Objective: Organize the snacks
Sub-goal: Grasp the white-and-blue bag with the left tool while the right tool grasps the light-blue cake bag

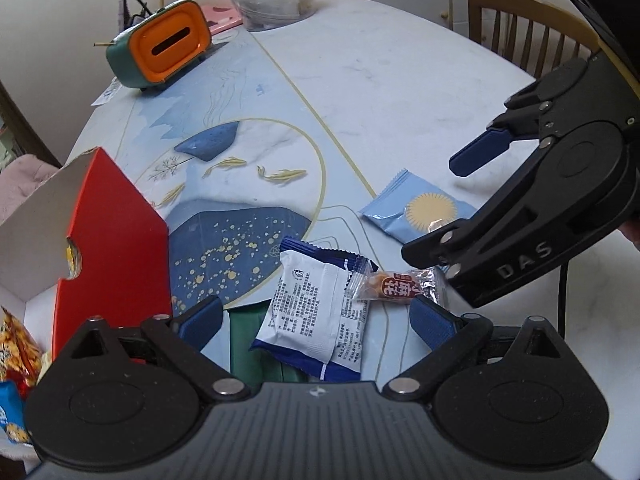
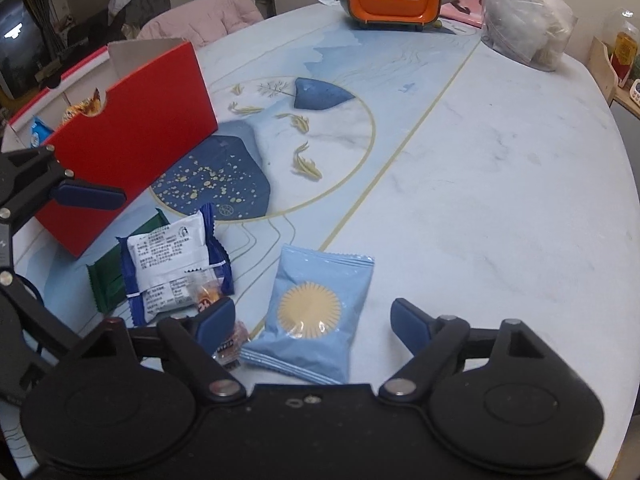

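Snacks: four loose packets lie on the pale blue painted table [image 2: 500,152], near the front edge.
Sun packet: the light blue foil packet with a yellow sun [image 2: 310,314] sits flat between the right gripper's [image 2: 314,322] wide-apart fingers.
White packet: the white and dark blue packet [image 1: 316,308] lies between the left gripper's [image 1: 316,318] wide-apart fingers, on top of a dark green wrapper [image 2: 108,276].
Small candy: a clear-wrapped brown candy [image 1: 394,286] touches the white packet, and the right gripper hangs just above it.
Box: the red cardboard box [image 2: 132,136] stands open on the left with snacks already inside.
Risk one: the two grippers are close and may bump.
Risk two: the flat, slippery packets may slide away when pinched.
Risk three: the small candy may get dragged or pushed off the near edge.
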`<state>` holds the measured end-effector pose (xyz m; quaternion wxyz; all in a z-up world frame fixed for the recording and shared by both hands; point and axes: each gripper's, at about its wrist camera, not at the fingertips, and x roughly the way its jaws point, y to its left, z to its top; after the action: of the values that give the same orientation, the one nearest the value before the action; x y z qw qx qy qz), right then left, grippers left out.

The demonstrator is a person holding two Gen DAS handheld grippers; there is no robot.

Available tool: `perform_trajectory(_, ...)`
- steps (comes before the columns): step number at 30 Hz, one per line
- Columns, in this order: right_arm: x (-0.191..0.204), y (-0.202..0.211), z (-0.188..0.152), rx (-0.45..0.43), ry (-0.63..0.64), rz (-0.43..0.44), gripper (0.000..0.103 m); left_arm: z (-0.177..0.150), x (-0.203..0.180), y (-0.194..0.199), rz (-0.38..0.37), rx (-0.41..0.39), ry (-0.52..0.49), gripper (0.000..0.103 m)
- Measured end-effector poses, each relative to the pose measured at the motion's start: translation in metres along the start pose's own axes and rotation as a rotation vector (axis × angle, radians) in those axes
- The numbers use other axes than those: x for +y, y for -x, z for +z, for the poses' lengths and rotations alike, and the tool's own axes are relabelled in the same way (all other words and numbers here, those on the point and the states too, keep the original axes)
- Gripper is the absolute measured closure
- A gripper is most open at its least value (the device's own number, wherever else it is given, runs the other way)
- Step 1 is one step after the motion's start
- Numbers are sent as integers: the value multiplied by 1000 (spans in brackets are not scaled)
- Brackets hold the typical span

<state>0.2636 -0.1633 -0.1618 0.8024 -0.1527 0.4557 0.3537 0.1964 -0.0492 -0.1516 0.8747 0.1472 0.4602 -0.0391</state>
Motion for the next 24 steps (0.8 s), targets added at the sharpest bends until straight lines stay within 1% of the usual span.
perform_trajectory(4, 3, -7, 1, 13, 0, -21, 24, 1, -1, -10, 8, 37, -23, 13)
perform_trajectory(6, 5, -9, 1, 16, 3, -31, 27, 0, 0, -13, 6, 52, -28, 20)
perform_trajectory(7, 5, -10, 0, 19, 2, -34, 30, 0, 0, -15, 6, 61, -29, 22)
perform_trajectory(11, 4, -12, -2, 17, -8, -44, 33, 1, 3, -17, -9, 65, -20, 25)
perform_trajectory(13, 6, -12, -2, 15, -3, -53, 34, 2, 2, -18, -17, 62, -25, 32)
perform_trajectory(14, 7, -12, -2, 14, 0, -60, 35, 3, 1, -18, -23, 62, -28, 37)
perform_trajectory(15, 8, -12, -2, 11, 7, -64, 37, 4, -1, -18, -22, 63, -32, 42)
perform_trajectory(16, 10, -12, -3, 8, 16, -70, 41, 5, -2, -18, -23, 65, -34, 44)
perform_trajectory(19, 10, -11, -5, -5, 29, -73, 48, 6, -4, -17, -20, 70, -39, 48)
perform_trajectory(21, 9, -10, -7, -13, 28, -70, 51, 7, -5, -16, -23, 70, -32, 52)
perform_trajectory(24, 8, -7, -8, -21, 18, -72, 53, 7, -4, -15, -20, 70, -17, 53)
